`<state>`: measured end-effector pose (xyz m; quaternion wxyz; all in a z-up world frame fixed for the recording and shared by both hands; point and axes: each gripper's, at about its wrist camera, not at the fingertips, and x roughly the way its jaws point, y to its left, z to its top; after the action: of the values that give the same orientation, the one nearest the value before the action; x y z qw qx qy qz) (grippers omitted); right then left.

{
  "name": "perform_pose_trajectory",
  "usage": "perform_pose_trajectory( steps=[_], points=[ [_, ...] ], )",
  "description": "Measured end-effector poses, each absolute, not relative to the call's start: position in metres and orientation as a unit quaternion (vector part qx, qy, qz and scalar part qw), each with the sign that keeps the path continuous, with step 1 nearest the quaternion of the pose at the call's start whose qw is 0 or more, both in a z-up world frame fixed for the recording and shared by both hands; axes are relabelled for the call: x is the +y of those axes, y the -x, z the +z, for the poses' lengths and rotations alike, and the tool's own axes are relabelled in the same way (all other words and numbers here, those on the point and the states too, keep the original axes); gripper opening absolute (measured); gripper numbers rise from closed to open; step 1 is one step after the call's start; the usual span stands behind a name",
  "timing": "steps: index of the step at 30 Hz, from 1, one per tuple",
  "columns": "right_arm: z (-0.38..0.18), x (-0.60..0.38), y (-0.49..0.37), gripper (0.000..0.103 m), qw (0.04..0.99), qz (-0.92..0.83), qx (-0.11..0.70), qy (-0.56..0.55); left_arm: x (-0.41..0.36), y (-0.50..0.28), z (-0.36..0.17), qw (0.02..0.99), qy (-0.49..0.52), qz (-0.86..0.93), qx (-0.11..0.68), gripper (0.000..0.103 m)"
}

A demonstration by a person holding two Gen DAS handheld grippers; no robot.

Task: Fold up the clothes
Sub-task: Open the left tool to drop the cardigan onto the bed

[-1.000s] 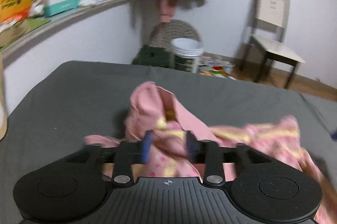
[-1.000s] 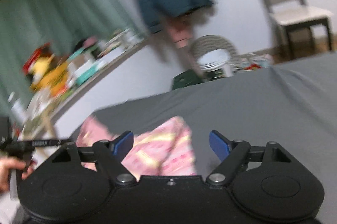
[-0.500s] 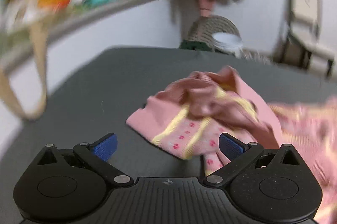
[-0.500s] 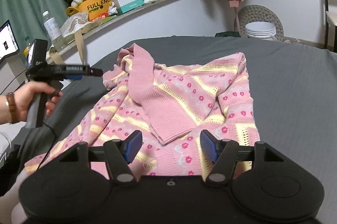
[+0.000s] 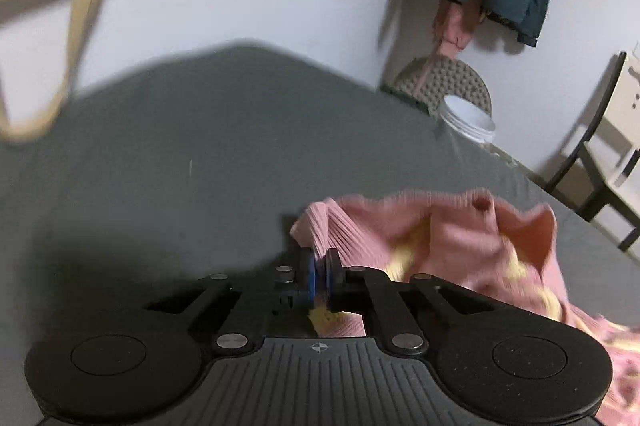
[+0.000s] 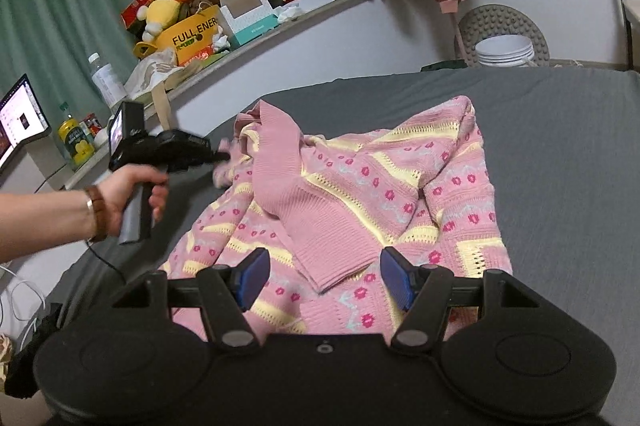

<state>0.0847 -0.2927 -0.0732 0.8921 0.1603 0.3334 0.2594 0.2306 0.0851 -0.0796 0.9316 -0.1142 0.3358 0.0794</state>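
Left wrist view: left tool [image 5: 320, 276] pinched tight on a ribbed pink edge of the pink patterned sweater [image 6: 360, 193], spread rumpled across the grey bed [image 6: 560, 153], sleeve folded over its middle, and right tool [image 6: 324, 276] spread wide, gripping nothing, just above the near hem.

Readable only in the right wrist view: "FULL ENER", black capitals on the yellow box [image 6: 191, 35] on the shelf [image 6: 280, 29], cut off at the box's edge. Smaller print on the teal box [image 6: 256, 21], yellow can [image 6: 75, 141] and laptop screen [image 6: 20, 113]: too small to read.
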Motion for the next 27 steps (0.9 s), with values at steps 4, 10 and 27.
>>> perform_pose_trajectory(
  steps=[4, 10, 27],
  points=[
    [-0.073, -0.295, -0.087, 0.061, 0.892, 0.26, 0.329, -0.17, 0.086, -0.267, -0.048, 0.951, 0.048, 0.126, 0.279, 0.004],
    [-0.073, -0.3, -0.092, 0.061, 0.894, 0.261, 0.323, -0.169, 0.093, -0.333, -0.04, 0.914, -0.04, 0.179, 0.362, 0.008],
    [-0.04, -0.331, -0.068, 0.061, 0.904, 0.281, 0.321, 0.001, -0.047, -0.144, 0.006, 0.93, -0.123, -0.174, 0.299, 0.092]
  ],
)
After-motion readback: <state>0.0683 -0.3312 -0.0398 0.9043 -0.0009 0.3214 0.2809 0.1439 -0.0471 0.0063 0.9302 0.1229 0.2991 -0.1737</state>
